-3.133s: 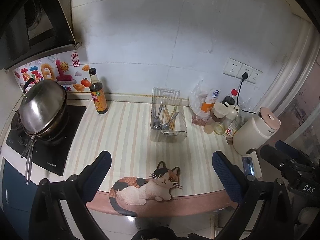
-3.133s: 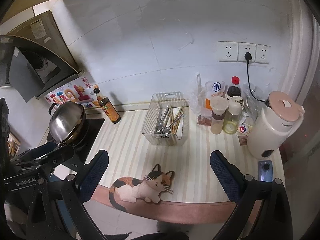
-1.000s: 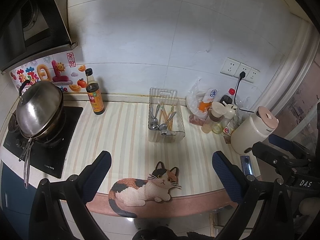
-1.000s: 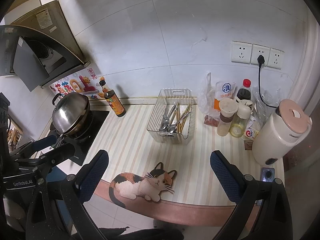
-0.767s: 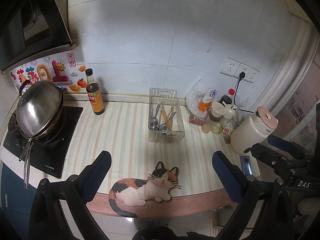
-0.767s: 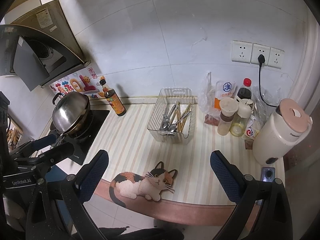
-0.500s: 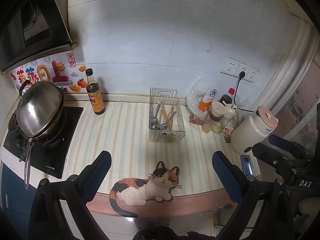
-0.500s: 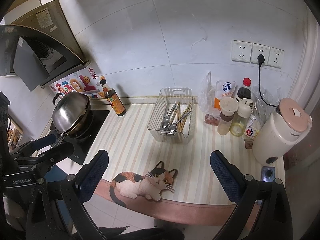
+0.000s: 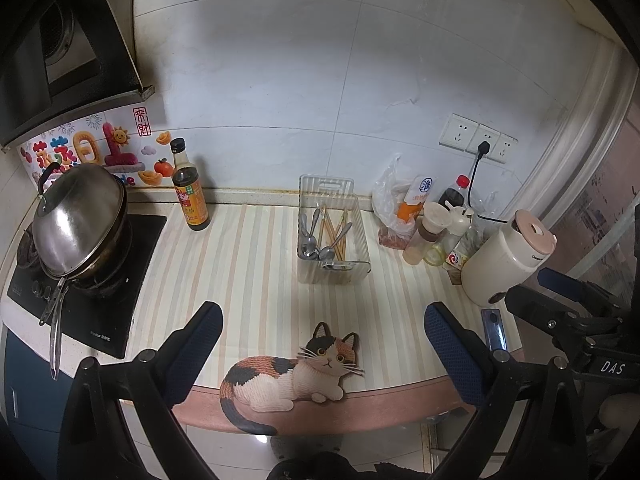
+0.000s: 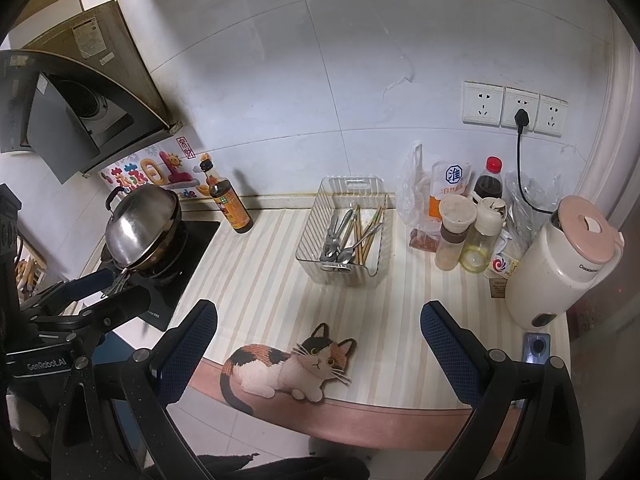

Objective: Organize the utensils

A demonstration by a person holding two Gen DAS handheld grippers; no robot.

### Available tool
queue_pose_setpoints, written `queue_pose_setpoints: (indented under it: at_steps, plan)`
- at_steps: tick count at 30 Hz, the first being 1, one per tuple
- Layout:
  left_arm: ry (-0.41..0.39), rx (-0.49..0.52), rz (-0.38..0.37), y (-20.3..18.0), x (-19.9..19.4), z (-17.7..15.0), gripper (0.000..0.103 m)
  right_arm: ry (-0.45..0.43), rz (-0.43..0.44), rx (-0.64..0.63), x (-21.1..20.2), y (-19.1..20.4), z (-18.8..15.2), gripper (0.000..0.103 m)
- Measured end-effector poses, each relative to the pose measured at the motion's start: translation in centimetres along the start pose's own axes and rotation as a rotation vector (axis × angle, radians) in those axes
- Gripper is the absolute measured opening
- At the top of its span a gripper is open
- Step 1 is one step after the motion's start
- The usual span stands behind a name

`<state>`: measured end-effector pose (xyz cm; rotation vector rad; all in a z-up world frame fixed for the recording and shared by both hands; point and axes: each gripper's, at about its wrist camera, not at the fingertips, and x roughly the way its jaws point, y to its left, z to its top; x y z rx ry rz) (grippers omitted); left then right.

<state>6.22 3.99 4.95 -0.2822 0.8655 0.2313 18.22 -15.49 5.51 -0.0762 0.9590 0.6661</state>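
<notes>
A clear plastic basket (image 9: 362, 240) stands at the back of the striped counter and holds metal spoons (image 9: 310, 246) and wooden chopsticks (image 9: 338, 232). It also shows in the right wrist view (image 10: 316, 216) with the spoons (image 10: 336, 236) and chopsticks (image 10: 366, 234). My left gripper (image 9: 320, 332) is open and empty, held back above the counter's front edge. My right gripper (image 10: 318, 330) is open and empty, also back at the front edge. Both are well short of the basket.
A cat-shaped mat (image 9: 292, 372) lies at the front edge. A lidded wok (image 9: 76, 220) sits on the stove at left, a sauce bottle (image 9: 190, 196) beside it. Condiment bottles (image 9: 430, 232), a white kettle (image 9: 504, 256) and a phone (image 9: 494, 328) stand at right.
Both grippers have drifted slightly back and up from the counter since three seconds ago. They stay open. Nothing on the counter has moved.
</notes>
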Motion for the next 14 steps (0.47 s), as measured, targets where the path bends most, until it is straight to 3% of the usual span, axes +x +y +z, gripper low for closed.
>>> queue_pose_setpoints:
  at_steps: [14]
  plan:
    - [-0.001,0.004,-0.005,0.23,-0.15,0.01,0.103,0.002,0.003,-0.001,0.03,-0.02,0.04,0.103]
